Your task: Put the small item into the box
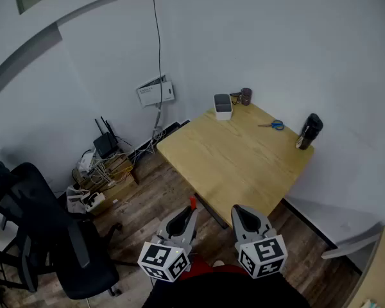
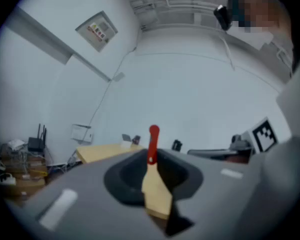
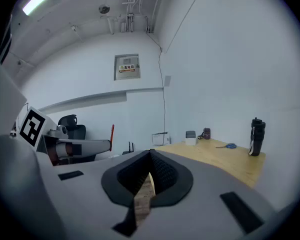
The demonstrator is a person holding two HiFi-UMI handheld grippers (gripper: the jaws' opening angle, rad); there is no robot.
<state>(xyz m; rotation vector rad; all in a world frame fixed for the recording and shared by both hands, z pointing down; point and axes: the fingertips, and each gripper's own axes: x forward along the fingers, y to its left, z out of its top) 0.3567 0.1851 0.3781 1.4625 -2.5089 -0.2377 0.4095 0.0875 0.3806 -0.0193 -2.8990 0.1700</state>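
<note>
The left gripper (image 1: 187,213) pinches a thin red stick (image 1: 192,203) to carry to the far white box (image 1: 222,106); the right gripper (image 1: 242,213) is closed, empty

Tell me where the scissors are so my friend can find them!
Find the square wooden table against the white wall. Along its wall edge, between the white box and the tall black bottle, lie the scissors. They alone lie flat and have blue handles.
</note>
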